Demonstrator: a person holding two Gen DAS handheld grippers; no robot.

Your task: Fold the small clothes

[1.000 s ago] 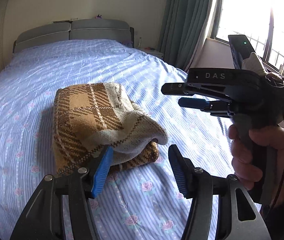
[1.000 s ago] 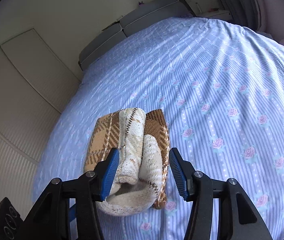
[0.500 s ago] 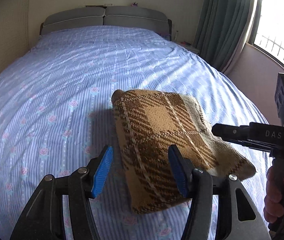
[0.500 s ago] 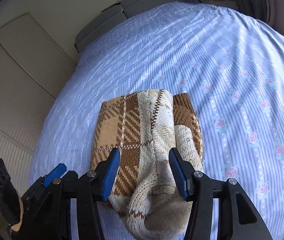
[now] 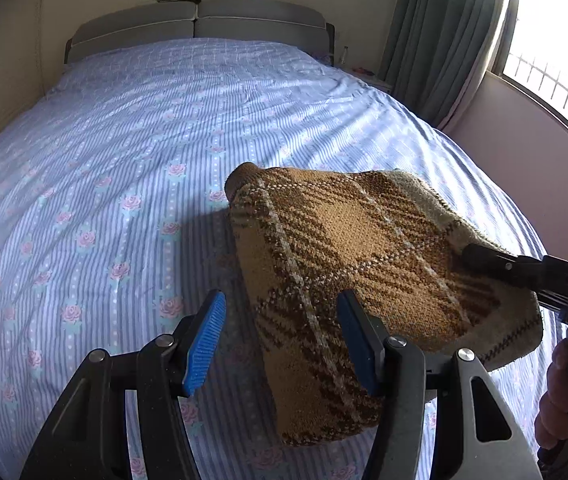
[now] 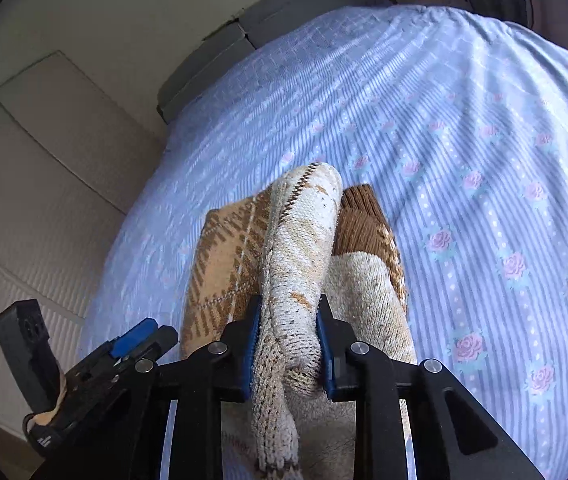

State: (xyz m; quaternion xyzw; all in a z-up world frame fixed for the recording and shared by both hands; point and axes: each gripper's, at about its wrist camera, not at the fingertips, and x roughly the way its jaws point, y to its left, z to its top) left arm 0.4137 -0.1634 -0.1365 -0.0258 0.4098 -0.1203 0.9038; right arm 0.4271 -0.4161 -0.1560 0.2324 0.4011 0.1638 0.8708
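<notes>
A folded brown and tan plaid knit sweater (image 5: 344, 248) with a cream inner side lies on the bed. In the right wrist view my right gripper (image 6: 288, 344) has a raised cream fold of the sweater (image 6: 304, 240) between its blue pads; the jaws are closing and the pads press on the knit. From the left wrist view the right gripper (image 5: 524, 276) reaches onto the sweater's right end. My left gripper (image 5: 279, 346) stands open low over the sweater's near left edge, the left pad apart from the fabric. It also shows as the left gripper (image 6: 135, 340) beside the sweater.
The bed (image 5: 123, 140) has a blue striped sheet with pink roses and a grey headboard (image 5: 199, 20). Green curtains (image 5: 444, 32) and a bright window (image 5: 556, 60) stand at the right. Beige wall panels (image 6: 43, 160) run along the bed's other side.
The right gripper moved in over the sweater's end and its jaws narrowed onto the cream fold. The left gripper swung round to the sweater's side a second ago, then stayed there, open.
</notes>
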